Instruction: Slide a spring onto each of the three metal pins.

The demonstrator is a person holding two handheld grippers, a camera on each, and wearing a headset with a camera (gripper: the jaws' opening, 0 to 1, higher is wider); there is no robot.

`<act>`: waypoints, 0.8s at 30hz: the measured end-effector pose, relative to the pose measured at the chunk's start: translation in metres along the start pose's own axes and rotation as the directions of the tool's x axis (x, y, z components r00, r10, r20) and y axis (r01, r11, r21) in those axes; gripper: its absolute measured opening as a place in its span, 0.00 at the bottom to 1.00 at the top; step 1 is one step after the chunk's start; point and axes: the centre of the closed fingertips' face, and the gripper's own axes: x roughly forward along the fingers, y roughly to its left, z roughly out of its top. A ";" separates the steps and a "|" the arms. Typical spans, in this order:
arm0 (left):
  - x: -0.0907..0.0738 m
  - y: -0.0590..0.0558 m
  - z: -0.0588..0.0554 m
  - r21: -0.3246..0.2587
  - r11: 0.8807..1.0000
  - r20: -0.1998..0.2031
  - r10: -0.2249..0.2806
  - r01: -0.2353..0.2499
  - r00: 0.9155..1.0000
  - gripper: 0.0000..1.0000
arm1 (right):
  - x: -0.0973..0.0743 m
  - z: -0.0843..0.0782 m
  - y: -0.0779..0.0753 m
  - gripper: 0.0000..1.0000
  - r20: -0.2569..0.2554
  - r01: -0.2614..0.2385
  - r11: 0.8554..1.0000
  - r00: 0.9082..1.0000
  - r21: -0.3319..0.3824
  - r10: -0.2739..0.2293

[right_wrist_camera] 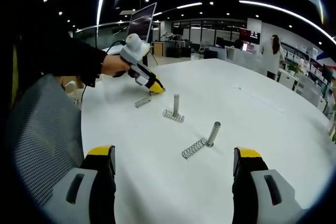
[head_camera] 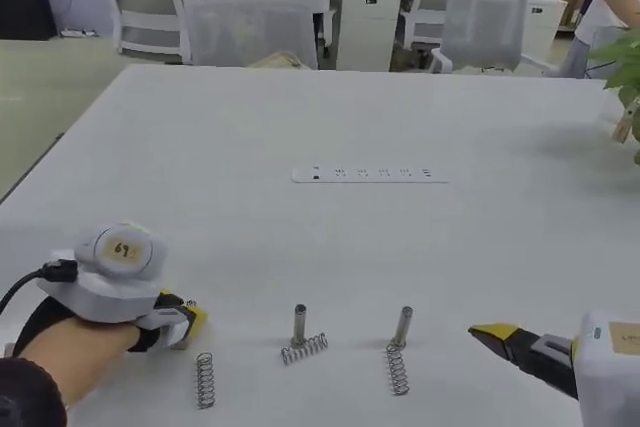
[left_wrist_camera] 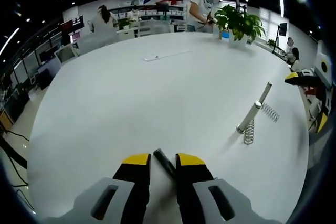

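Note:
Two metal pins stand upright on the white table [head_camera: 330, 127], one [head_camera: 299, 324] with a spring [head_camera: 304, 348] lying at its foot, the other [head_camera: 403, 326] with a spring [head_camera: 397, 368] beside it. A third spring [head_camera: 205, 379] lies further left. My left gripper [left_wrist_camera: 164, 162] rests low on the table, shut on a third pin [left_wrist_camera: 160, 157] that lies between its fingers. My right gripper [right_wrist_camera: 173, 156] hovers wide open, holding nothing, to the right of the pins; its yellow fingertip [head_camera: 495, 333] points at them.
A white power strip [head_camera: 368, 175] lies flat mid-table. Office chairs [head_camera: 250, 32] line the far edge and a plant [head_camera: 625, 67] stands at the right. A mesh chair back [right_wrist_camera: 37, 129] sits close on my right gripper's left.

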 end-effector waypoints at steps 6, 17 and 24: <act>0.003 0.000 -0.001 -0.005 1.000 -0.013 -0.005 0.005 1.000 0.11 | -0.001 0.001 -0.001 0.91 0.004 0.006 1.000 1.000 -0.002 -0.006; 0.005 -0.001 -0.003 0.035 0.999 -0.034 0.001 0.000 0.999 0.03 | -0.001 0.001 -0.002 0.90 0.009 0.013 1.000 1.000 -0.006 -0.013; 0.005 -0.001 -0.002 0.057 0.998 -0.041 0.006 -0.003 0.999 0.02 | -0.002 0.003 -0.003 0.89 0.016 0.019 1.000 1.000 -0.005 -0.019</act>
